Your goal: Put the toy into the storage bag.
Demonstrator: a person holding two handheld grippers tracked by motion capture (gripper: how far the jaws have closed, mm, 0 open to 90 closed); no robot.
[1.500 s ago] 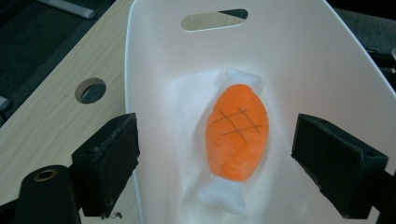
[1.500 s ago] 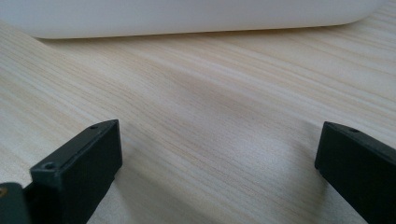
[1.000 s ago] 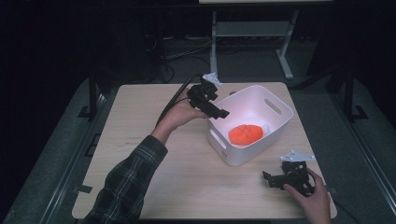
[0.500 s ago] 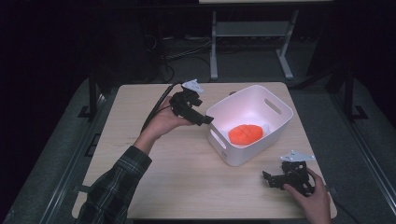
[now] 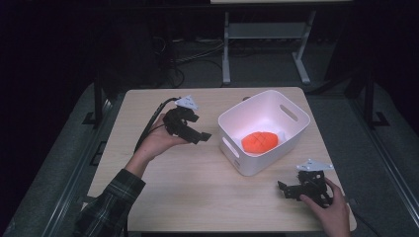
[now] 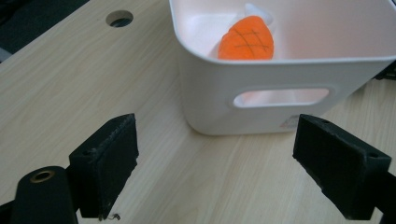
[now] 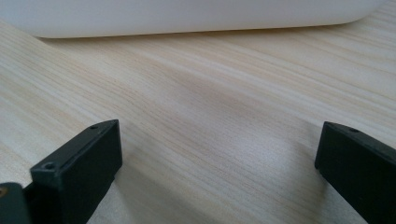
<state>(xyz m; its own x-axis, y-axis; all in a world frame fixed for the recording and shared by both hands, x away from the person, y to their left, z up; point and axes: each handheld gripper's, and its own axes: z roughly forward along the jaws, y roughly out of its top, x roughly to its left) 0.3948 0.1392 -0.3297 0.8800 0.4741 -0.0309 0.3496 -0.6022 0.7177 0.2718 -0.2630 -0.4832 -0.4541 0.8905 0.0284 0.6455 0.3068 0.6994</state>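
The left gripper (image 5: 200,134) hangs above the table (image 5: 197,197), held in the left hand (image 5: 160,140), its jaws spread wide and empty, pointing toward the white bin (image 5: 264,131) just beside it. In the left gripper view the bin's near wall with its handle slot (image 6: 280,97) sits between the two jaws, and a small label at the wall's lower edge is too blurred to read. An orange fruit-shaped toy (image 5: 260,142) with scored lines lies inside the bin on its floor. The right gripper (image 5: 289,190) rests low at the table's near right corner in the right hand (image 5: 328,207), jaws also wide apart with nothing between them, the bin's base just ahead of it. The table is pale wood grain with a round hole (image 6: 119,18) near its far edge. Around it the room is dark, with a grey floor (image 5: 257,64), loose cables (image 5: 188,54) and a white metal stand (image 5: 267,34) behind.
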